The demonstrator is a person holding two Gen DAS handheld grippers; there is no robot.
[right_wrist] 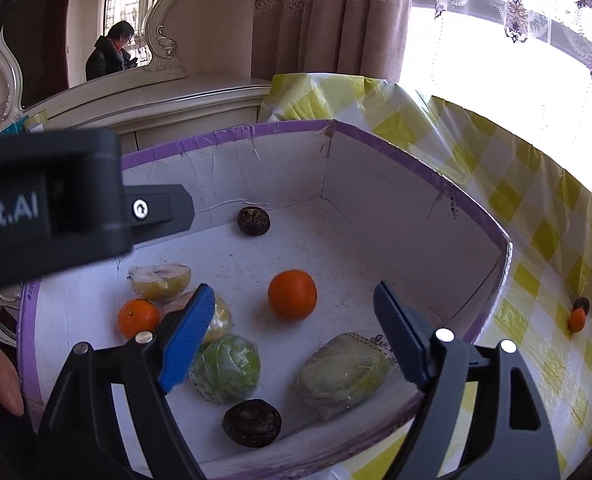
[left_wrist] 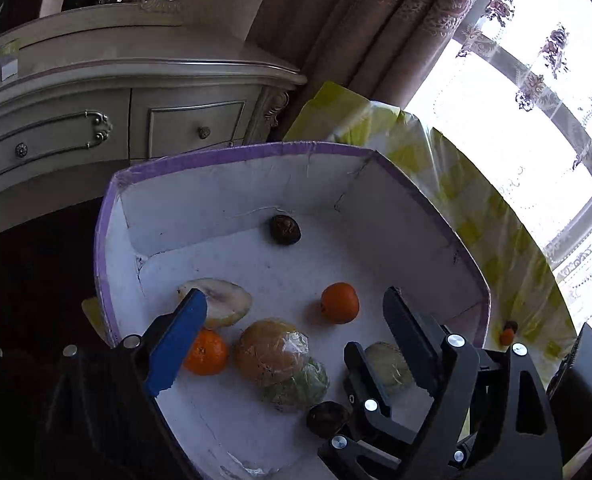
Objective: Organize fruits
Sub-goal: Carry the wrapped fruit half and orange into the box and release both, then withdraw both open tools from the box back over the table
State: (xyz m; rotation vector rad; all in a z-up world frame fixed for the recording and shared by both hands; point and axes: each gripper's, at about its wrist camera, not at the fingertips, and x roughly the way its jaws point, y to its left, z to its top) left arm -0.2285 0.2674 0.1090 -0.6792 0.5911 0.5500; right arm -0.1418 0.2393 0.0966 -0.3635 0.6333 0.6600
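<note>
Over the Box, Both Claws Empty

Above the purple-rimmed box (right_wrist: 415, 164) we hold left gripper (left_wrist: 296, 312) and right gripper (right_wrist: 296, 308) spread wide, gripping nothing. On its floor, wrapped fruits (right_wrist: 226, 368) crowd close; a careless close risks snagging plastic or nudging the orange (right_wrist: 292, 294) away

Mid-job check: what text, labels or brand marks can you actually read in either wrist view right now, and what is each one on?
"oot.AI": white letters, cut off at the frame's left edge, on the black body of the left tool as seen from the right wrist view.
Small dark print on the wrapper of the wrapped green fruit: too small to read.
Faint print along the box rim: too blurred to read.
Left wrist view: no readable text.
</note>
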